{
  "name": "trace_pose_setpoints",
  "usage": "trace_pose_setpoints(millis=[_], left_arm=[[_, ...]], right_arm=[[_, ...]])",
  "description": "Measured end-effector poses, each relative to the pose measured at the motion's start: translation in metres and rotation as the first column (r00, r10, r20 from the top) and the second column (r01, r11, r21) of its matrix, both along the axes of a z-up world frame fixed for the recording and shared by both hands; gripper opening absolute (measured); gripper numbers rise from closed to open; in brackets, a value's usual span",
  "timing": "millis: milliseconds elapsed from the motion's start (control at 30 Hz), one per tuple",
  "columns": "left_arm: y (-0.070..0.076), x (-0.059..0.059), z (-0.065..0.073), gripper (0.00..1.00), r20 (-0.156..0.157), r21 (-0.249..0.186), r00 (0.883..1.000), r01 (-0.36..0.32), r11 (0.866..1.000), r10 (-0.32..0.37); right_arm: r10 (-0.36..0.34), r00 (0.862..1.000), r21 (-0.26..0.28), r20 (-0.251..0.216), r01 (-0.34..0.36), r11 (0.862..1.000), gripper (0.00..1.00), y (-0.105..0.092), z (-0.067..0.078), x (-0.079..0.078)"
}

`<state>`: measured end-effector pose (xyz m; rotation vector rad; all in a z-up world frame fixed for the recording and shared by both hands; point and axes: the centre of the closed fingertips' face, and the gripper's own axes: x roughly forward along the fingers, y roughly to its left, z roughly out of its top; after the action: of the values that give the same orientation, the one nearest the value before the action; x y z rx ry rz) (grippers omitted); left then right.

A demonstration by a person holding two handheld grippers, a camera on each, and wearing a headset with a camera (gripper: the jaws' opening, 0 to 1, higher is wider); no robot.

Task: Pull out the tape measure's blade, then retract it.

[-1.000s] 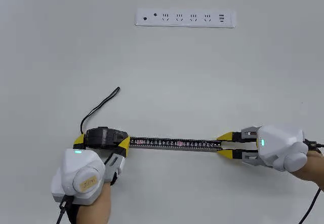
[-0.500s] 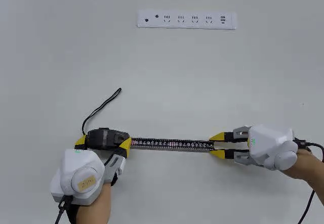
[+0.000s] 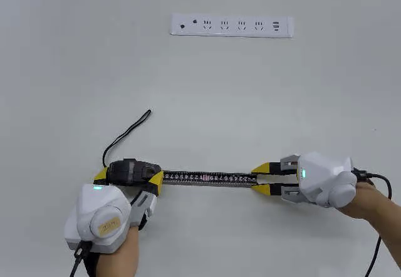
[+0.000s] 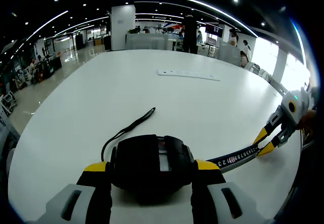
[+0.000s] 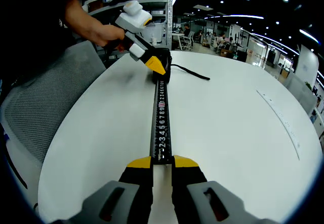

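Note:
The black tape measure case (image 3: 130,171) lies on the white table, clamped between the yellow tips of my left gripper (image 3: 128,178), which is shut on it. The case (image 4: 152,160) sits low and centre in the left gripper view. Its dark numbered blade (image 3: 210,178) runs rightward to my right gripper (image 3: 261,178), shut on the blade's end. In the right gripper view the blade (image 5: 161,127) stretches straight away from the right gripper (image 5: 162,163) to the case (image 5: 163,62). A black wrist strap (image 3: 127,131) trails from the case.
A white power strip (image 3: 232,25) lies at the far side of the table. The table edge (image 5: 76,127) curves close on the left of the right gripper view, with a grey mesh chair (image 5: 35,112) beyond it.
My right gripper has moved left toward the case, and the exposed blade has grown shorter. The left gripper and case have stayed put.

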<state>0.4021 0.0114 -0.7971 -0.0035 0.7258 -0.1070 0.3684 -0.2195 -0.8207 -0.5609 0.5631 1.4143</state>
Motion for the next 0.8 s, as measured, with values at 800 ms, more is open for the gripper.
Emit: trace_pose_setpoints(millis=[800], left_arm=[[0.0,0.0,-0.001,0.6,-0.01,-0.011,1.0,-0.01,1.0,0.01]], right_arm=[[0.012,1.0,0.043,-0.009,-0.011,0.999,0.11,0.03,-0.002,0.007]])
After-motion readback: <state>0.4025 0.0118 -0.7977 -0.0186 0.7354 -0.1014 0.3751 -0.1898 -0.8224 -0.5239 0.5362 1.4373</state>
